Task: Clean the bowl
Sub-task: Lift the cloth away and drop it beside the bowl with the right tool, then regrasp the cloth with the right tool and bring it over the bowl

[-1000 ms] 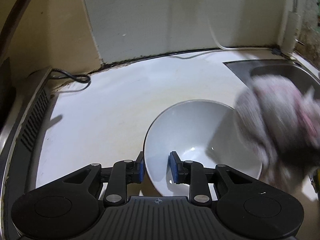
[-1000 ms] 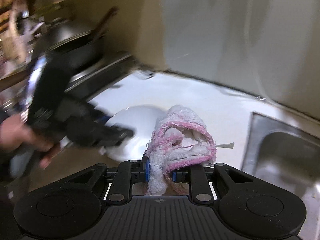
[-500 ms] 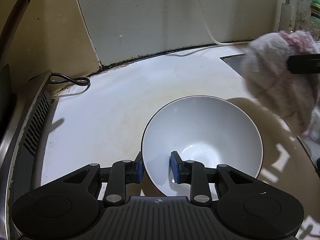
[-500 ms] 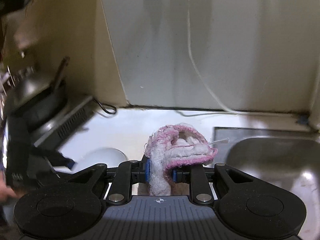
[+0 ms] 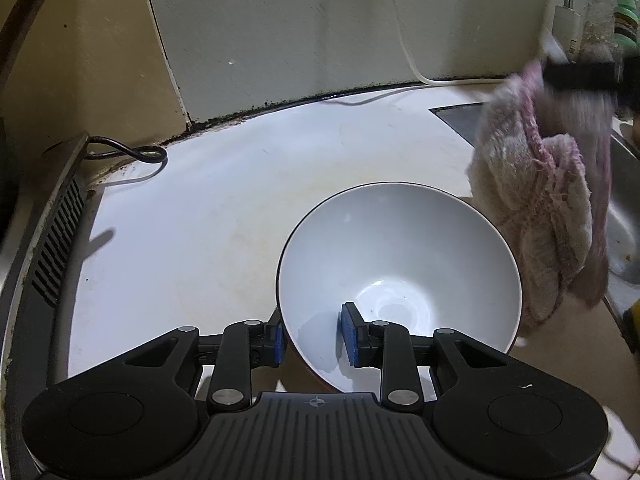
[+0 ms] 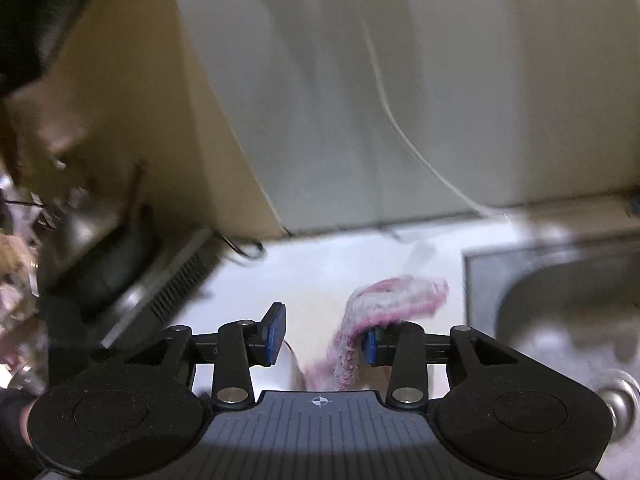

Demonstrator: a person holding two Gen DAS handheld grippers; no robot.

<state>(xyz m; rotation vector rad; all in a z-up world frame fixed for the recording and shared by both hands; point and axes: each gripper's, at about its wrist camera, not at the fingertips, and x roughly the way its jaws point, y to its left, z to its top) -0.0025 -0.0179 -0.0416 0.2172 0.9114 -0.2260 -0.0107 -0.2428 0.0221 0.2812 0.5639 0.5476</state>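
Note:
A white bowl [image 5: 400, 264] sits tilted on the white counter [image 5: 224, 216]. My left gripper [image 5: 314, 338] is shut on its near rim, one pad outside and one inside. A pink and white rag [image 5: 540, 208] hangs in the air to the right of the bowl, over the sink edge. In the right wrist view my right gripper [image 6: 324, 338] stands open, and the rag [image 6: 384, 312] drapes against its right finger; the picture is blurred. The bowl is hidden in that view.
A steel sink [image 6: 560, 304] lies to the right, with a drain [image 6: 616, 400] in it. A stove with a vent grille [image 5: 56, 240] and a black cable [image 5: 128, 152] are at the left. A white cord [image 5: 404, 40] runs down the back wall.
My right gripper has opened and the rag now hangs loose by one finger. The rag has moved from the bowl's side up and right. The bowl and left gripper hold still.

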